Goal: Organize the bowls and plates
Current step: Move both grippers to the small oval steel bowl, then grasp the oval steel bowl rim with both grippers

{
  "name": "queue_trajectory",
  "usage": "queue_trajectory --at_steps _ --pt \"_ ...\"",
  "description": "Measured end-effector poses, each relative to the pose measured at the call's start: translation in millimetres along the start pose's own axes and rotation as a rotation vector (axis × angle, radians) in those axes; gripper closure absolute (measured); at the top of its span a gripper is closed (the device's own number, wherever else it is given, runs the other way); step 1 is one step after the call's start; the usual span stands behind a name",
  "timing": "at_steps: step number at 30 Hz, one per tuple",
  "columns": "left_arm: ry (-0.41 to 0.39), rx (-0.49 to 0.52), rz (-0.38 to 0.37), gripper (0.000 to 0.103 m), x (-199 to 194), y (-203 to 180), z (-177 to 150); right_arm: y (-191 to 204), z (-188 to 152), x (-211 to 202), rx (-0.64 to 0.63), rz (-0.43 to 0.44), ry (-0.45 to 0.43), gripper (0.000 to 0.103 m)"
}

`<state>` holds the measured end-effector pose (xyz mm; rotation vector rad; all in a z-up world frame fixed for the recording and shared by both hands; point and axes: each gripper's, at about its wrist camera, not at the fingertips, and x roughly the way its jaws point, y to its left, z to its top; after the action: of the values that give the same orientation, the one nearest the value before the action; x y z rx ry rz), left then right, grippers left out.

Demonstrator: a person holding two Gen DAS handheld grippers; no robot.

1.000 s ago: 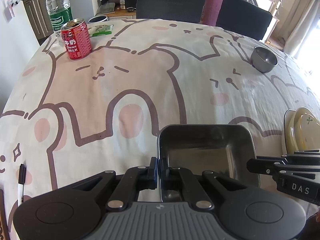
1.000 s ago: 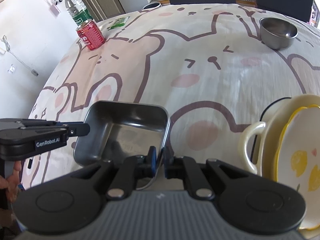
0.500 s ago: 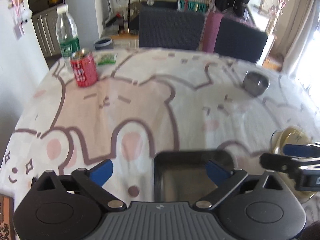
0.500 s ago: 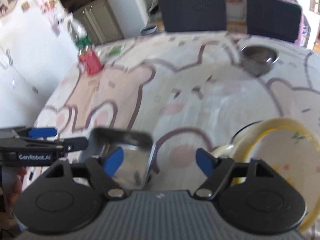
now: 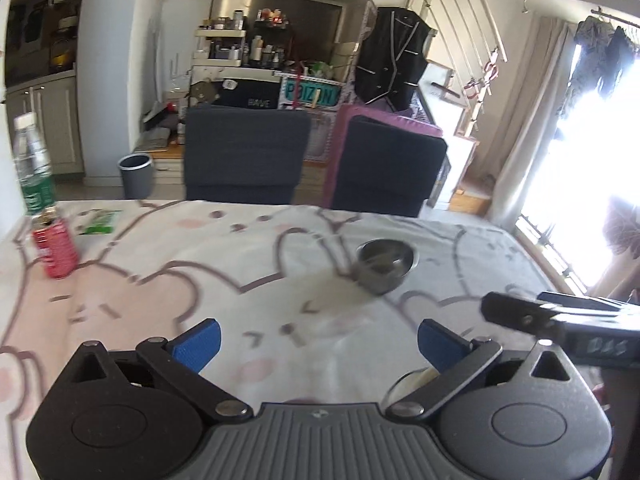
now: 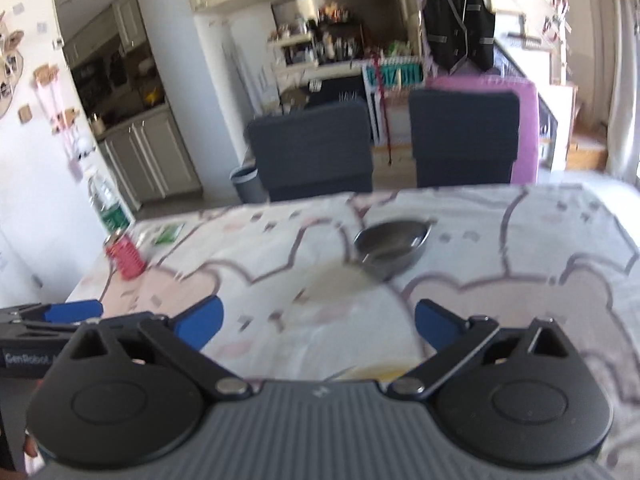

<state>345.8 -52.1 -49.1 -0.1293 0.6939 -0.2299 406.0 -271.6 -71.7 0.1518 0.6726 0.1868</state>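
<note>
The bench (image 5: 248, 280) is draped in a cream cloth printed with brown-outlined cartoon bears and pink cheeks. On it, 1 round stainless-steel bowl (image 5: 385, 266) stands near the middle toward the far edge. At the far left corner stands 1 red drink can (image 5: 55, 248), with 1 clear plastic water bottle with a green label (image 5: 34, 168) just behind it and 1 flat green packet (image 5: 100, 222) lying close to the can's right.
</note>
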Motion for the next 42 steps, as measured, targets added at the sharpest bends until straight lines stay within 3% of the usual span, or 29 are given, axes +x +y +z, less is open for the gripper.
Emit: queue_trajectory --at_steps 3,5,7,9,13,14,23,25,28,33,37,39,40,42 --pt "-0.01 0.007 -0.032 0.002 22 -22 9 -23 10 13 -0.058 -0.052 -0.008 0.0" --pt "-0.003 0.003 -0.045 0.01 39 -32 15 -40 20 24 -0.065 -0.07 0.009 0.0" --pt "0.019 -0.012 -0.06 0.029 57 -37 20 -62 34 36 -0.062 -0.063 0.014 0.004" --pt "0.04 -0.051 -0.066 0.04 79 -38 24 -81 46 44 -0.058 -0.047 0.014 0.011" --pt "0.086 -0.168 -0.102 0.058 122 -32 32 -114 71 80 0.008 0.042 0.076 0.05" --pt "0.091 -0.195 -0.108 0.059 132 -30 33 -122 77 92 0.027 0.045 0.092 0.057" --pt "0.171 -0.319 -0.109 0.059 211 -17 41 -133 104 191 -0.041 0.003 0.199 0.057" --pt "0.182 -0.335 -0.104 0.059 221 -15 41 -131 104 213 -0.064 -0.007 0.235 0.056" --pt "0.204 -0.363 -0.106 0.058 235 -12 39 -128 101 242 -0.094 -0.048 0.28 0.045" --pt "0.227 -0.39 -0.097 0.058 250 -10 36 -124 99 282 -0.138 -0.078 0.318 0.046" --pt "0.234 -0.42 -0.104 0.059 261 -10 33 -124 100 299 -0.168 -0.13 0.312 0.062" --pt "0.234 -0.435 -0.108 0.059 265 -11 32 -124 99 305 -0.163 -0.141 0.325 0.075" --pt "0.234 -0.435 -0.109 0.059 266 -13 31 -124 99 306 -0.16 -0.134 0.33 0.087" --pt "0.238 -0.428 -0.109 0.064 269 -15 31 -120 98 306 -0.168 -0.135 0.338 0.091"
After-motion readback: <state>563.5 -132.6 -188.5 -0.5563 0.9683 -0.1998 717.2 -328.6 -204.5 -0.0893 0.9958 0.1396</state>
